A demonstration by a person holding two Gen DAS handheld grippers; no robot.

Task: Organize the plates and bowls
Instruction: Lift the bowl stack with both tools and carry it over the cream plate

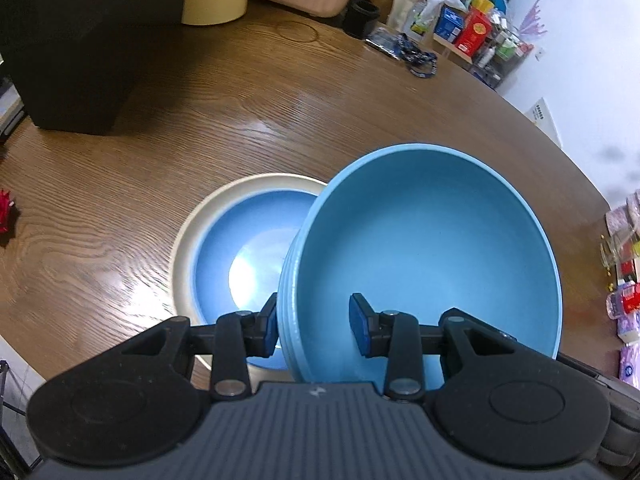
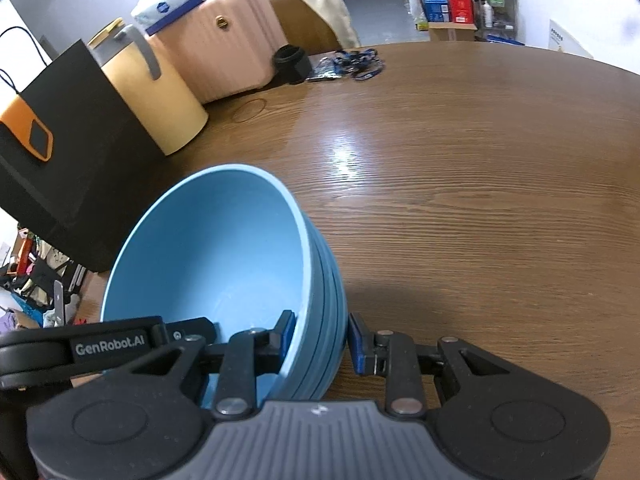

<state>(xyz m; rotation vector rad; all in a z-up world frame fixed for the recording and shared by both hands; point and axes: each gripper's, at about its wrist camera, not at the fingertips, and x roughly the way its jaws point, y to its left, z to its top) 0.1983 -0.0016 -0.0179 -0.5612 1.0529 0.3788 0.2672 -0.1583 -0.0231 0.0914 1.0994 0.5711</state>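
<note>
A light blue bowl (image 1: 424, 256) with a ribbed outer wall is held tilted above the brown wooden table (image 1: 208, 120). My left gripper (image 1: 314, 326) straddles its near rim, one pad outside and one inside, with a gap at the inner pad. The same bowl (image 2: 212, 264) shows in the right wrist view, where my right gripper (image 2: 322, 340) straddles its opposite rim with a small gap at the outer pad. A cream-rimmed plate with a blue centre (image 1: 236, 248) lies on the table just left of and below the bowl.
A black paper bag (image 2: 76, 152) and a pale yellow container (image 2: 156, 92) stand at the table's far left. A pink suitcase (image 2: 224, 36), a black cup (image 2: 292, 60) and blue lanyards (image 2: 360, 64) sit at the back. Small packets (image 1: 624, 280) lie at the right edge.
</note>
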